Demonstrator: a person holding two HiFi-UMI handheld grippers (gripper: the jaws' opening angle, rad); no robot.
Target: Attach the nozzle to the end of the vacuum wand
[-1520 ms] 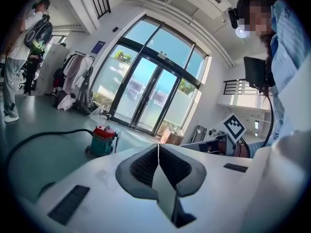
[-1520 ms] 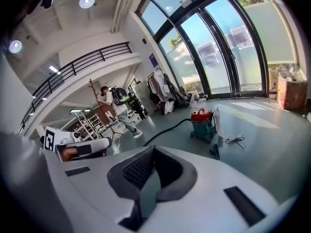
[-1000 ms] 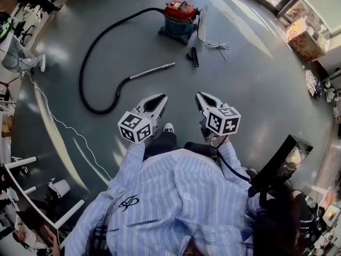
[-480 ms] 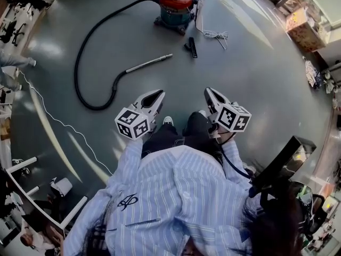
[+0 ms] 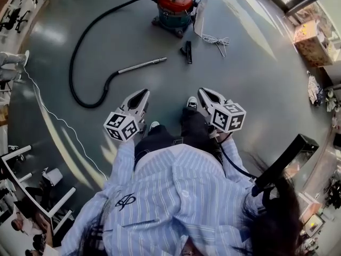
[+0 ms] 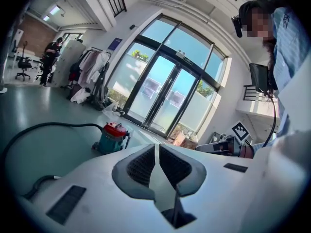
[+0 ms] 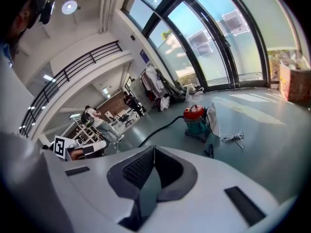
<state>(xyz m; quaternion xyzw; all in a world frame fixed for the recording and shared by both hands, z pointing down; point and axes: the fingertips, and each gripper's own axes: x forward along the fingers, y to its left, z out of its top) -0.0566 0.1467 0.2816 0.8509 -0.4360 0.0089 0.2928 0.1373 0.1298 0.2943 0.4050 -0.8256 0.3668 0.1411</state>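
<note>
A metal vacuum wand [image 5: 139, 65] lies on the grey floor, joined to a black hose [image 5: 81, 46] that curves back to a red and teal vacuum cleaner [image 5: 173, 8] [image 6: 112, 136] [image 7: 196, 121]. A small black nozzle [image 5: 186, 52] [image 7: 209, 151] rests on the floor to the right of the wand's free end. My left gripper [image 5: 140, 96] [image 6: 156, 147] and my right gripper [image 5: 203, 93] [image 7: 152, 150] are both shut and empty, held in front of the person's body, well short of the wand and nozzle.
A white power cord [image 5: 216, 40] lies coiled right of the vacuum cleaner. A thin white cable [image 5: 48, 116] trails across the floor at left. Chairs and desks [image 5: 26, 180] stand at the left edge, boxes [image 5: 311, 36] at the right. Glass doors [image 6: 165, 101] lie ahead.
The person has stepped toward the vacuum; both grippers moved forward and slightly down with the body, the left one drifting leftward. Wand and nozzle lie as before.
</note>
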